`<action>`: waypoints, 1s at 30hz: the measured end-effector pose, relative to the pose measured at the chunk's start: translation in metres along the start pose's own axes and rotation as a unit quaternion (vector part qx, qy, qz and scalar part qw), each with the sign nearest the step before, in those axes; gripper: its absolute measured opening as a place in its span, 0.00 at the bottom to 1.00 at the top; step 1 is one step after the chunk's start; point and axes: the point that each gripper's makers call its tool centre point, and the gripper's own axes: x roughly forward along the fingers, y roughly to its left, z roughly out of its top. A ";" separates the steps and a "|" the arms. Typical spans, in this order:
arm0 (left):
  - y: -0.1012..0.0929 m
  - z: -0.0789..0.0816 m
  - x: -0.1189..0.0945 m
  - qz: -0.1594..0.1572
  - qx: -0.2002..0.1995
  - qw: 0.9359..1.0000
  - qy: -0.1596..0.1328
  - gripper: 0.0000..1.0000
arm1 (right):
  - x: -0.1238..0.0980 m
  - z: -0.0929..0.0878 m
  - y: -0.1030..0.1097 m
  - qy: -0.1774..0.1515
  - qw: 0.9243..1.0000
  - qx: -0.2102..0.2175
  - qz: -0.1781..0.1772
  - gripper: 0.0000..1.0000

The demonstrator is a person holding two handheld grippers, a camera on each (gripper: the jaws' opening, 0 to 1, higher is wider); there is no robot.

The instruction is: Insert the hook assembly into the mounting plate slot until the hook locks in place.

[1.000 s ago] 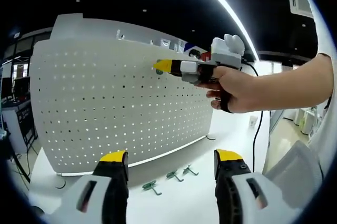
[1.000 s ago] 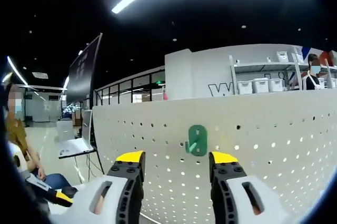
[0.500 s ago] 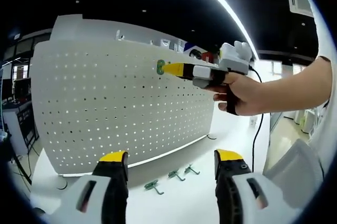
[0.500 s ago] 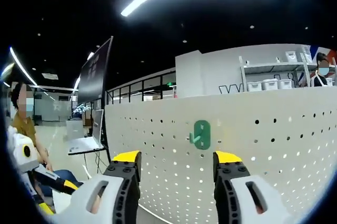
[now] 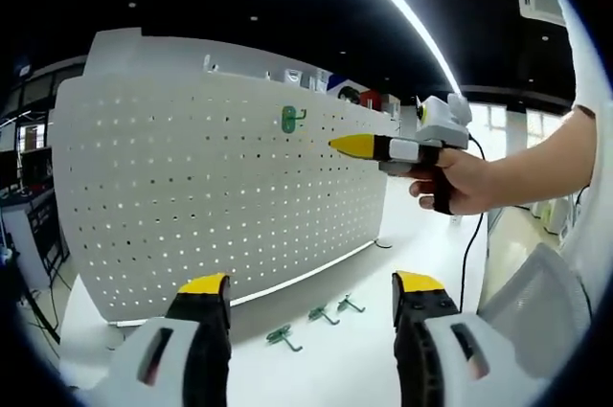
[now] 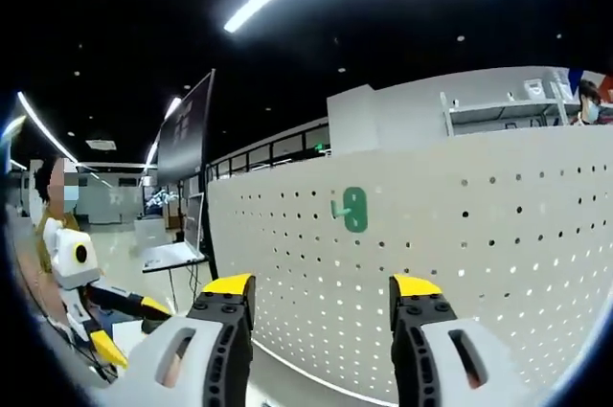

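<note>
Because the green hook (image 5: 291, 119) sits high up on the white board with holes (image 5: 192, 206), with its flat back against the board and its little arm sticking out, it looks like it is already hung where it should be. In the right gripper view the same hook (image 6: 352, 209) is above and between the two yellow tips, with clear space around it. The right gripper (image 6: 324, 288) is wide open and holds nothing, and it points at the hook (I think so the person can check that it holds). In the left gripper view that same right gripper (image 5: 347, 146) shows from the side, held out by a hand (image 5: 458, 180), with its yellow tip near the hook but not touching it. The left gripper (image 5: 312, 286) is also wide open and empty, and it waits low by the white surface (image 5: 374, 350). Three spare hooks (image 5: 314, 319) lie there in a row in front of the board, easy to reach. I cannot tell from here if the hook has clicked in tight, but the job looks close to done.
</note>
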 end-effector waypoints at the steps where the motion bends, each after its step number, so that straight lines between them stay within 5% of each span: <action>1: 0.000 0.000 0.000 0.000 0.000 1.000 0.000 0.71 | -0.002 -0.002 0.000 0.003 1.000 -0.002 0.001 0.56; 30: 0.006 -0.007 0.002 0.000 0.002 1.000 0.011 0.73 | -0.072 -0.058 -0.011 0.065 0.998 -0.004 0.007 0.61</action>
